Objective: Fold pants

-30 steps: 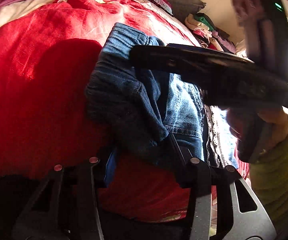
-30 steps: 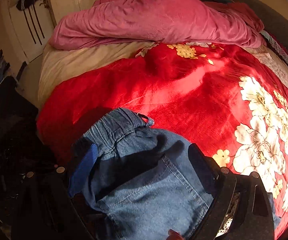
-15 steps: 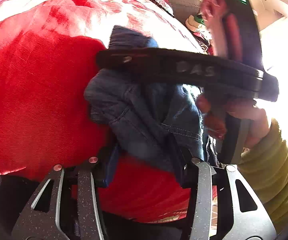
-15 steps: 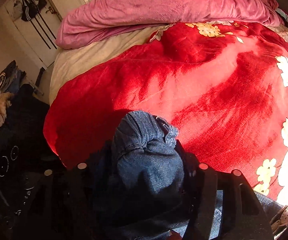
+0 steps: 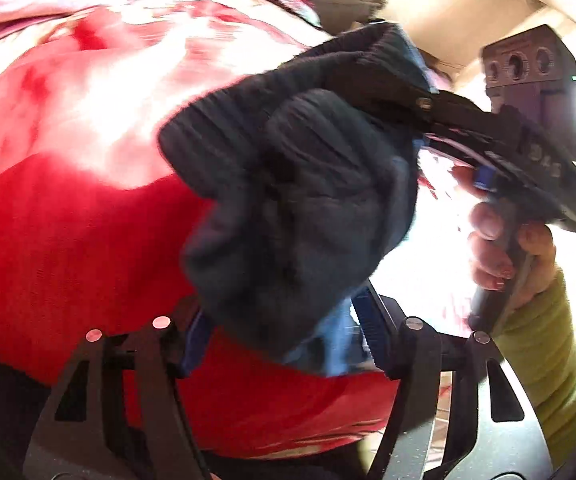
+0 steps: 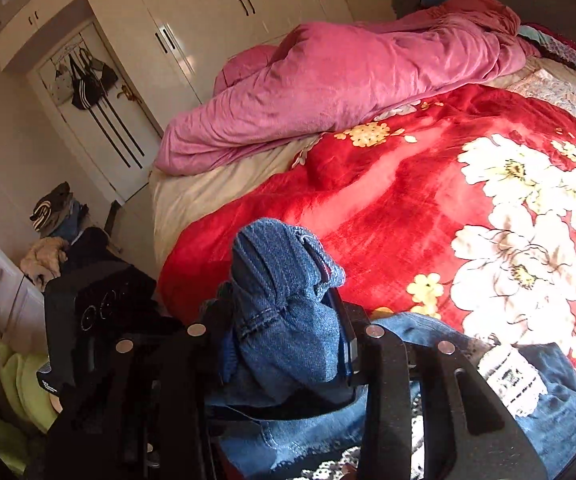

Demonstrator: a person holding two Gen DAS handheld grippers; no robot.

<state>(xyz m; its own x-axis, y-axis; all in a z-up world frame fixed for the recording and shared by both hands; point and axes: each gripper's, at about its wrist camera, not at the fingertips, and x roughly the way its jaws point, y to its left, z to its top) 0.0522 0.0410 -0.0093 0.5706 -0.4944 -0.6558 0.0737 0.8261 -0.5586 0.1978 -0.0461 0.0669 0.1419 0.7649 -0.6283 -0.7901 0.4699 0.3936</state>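
The jeans [image 5: 295, 216] have come up off the red blanket [image 5: 68, 260]: a second ago they lay spread on it, now they hang bunched in the air between the two tools. The right gripper [image 6: 284, 344], wide apart around flat denim before, has narrowed and is closing on a gathered roll of waistband that stands up between its fingers. The left gripper [image 5: 284, 344] is opening; cloth sits between its fingers, and whether they press on it cannot be told. The right-hand tool has swung from lying across the jeans to gripping their far edge. Wardrobe doors [image 6: 208, 28] have come into the right view.
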